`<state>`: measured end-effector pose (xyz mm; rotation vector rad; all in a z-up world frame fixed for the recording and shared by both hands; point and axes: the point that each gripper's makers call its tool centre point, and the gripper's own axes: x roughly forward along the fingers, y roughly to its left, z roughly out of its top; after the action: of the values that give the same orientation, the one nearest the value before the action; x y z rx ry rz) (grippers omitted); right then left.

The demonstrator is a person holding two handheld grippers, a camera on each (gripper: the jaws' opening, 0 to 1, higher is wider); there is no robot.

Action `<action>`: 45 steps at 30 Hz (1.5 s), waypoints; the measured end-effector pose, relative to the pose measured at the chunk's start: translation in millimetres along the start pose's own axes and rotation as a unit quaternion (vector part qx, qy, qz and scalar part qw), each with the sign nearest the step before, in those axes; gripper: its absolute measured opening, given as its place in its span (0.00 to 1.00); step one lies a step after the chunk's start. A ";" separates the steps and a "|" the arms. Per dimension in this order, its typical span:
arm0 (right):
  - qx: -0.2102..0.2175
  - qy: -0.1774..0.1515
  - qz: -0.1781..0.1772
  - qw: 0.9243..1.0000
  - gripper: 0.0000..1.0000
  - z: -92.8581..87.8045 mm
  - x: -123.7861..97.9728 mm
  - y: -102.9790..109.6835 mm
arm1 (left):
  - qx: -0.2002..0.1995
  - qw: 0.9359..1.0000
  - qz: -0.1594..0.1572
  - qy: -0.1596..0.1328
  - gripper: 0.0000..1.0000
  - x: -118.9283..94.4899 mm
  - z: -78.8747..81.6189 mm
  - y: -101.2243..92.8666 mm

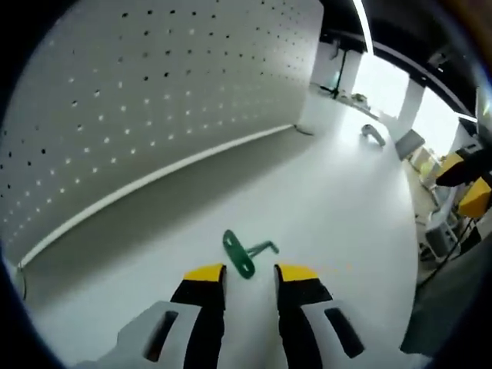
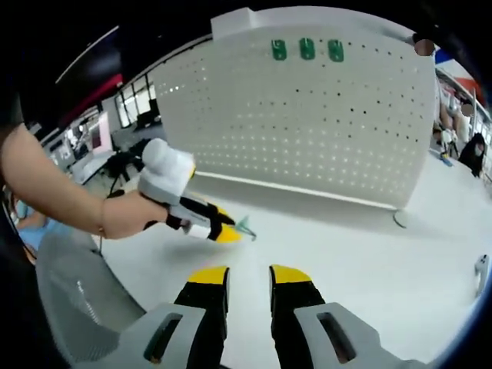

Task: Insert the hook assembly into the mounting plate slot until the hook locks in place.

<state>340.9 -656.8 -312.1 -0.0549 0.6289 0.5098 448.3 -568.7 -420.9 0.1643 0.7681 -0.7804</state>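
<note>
Standing upright on the white bench (image 1: 338, 200), the perforated mounting plate (image 2: 307, 131) carries three green hooks (image 2: 307, 49), while both the left claw (image 1: 250, 270) and right claw (image 2: 249, 272) are open and empty, the green hook assembly (image 1: 244, 252) lying just before the left.

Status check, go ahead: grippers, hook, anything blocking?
Left gripper open, closing on green metal hook lying on white table. Right gripper open, empty. White pegboard path unobstructed.
</note>
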 end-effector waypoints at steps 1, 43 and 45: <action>-0.002 0.001 0.001 1.000 0.19 0.1 0.5 0.2 | -0.002 1.000 0.002 0.000 0.22 0.4 0.0 1.2; -0.012 -0.021 0.022 0.999 0.19 20.0 8.1 17.4 | -0.010 0.999 0.003 -0.049 0.03 -88.4 52.1 -4.5; -0.014 -0.026 0.028 0.999 0.19 24.1 8.8 21.9 | 0.023 0.998 0.022 -0.051 0.03 -99.1 53.5 -2.1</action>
<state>349.8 -628.9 -295.3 -0.0508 0.5735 0.5726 431.5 -534.9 -314.7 0.1804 0.6494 -0.7586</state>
